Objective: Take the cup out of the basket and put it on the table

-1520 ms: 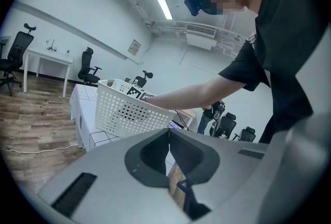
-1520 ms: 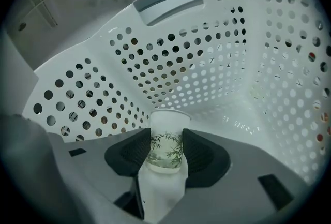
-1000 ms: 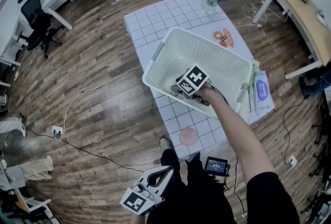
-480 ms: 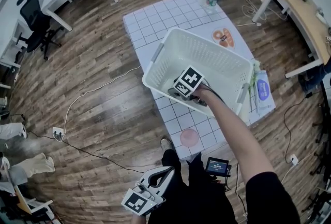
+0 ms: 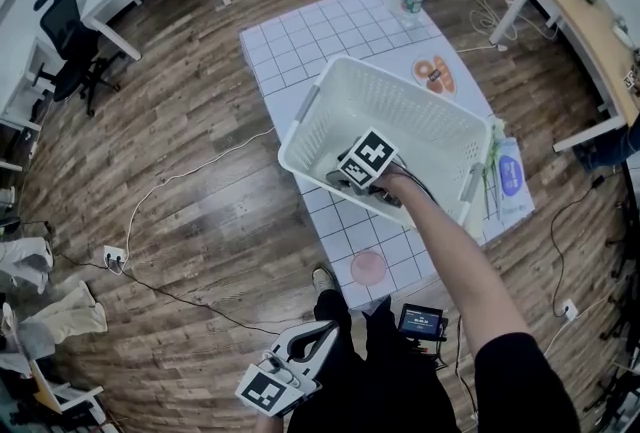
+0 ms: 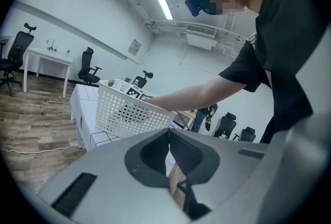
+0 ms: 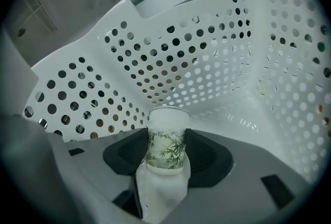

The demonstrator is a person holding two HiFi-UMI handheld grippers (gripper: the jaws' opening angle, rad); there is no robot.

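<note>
Opening right tool [image 7: 166, 134], cup [image 7: 166, 141] between jaws

head view: right gripper [image 5: 340, 178], jaws opening with the cup [image 7: 165, 138] between them, is covering that cup from above | right gripper view: picture edges are cutting off the basket [image 7: 119, 16] walls around the jaws | left gripper view: basket wall ahead is hiding the right gripper below its marker cube [image 6: 134, 92]

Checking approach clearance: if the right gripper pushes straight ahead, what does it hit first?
The cup: it stands between the right gripper's opening jaws, seemingly not yet pinched. Behind it comes the basket wall; how far is unclear.
</note>
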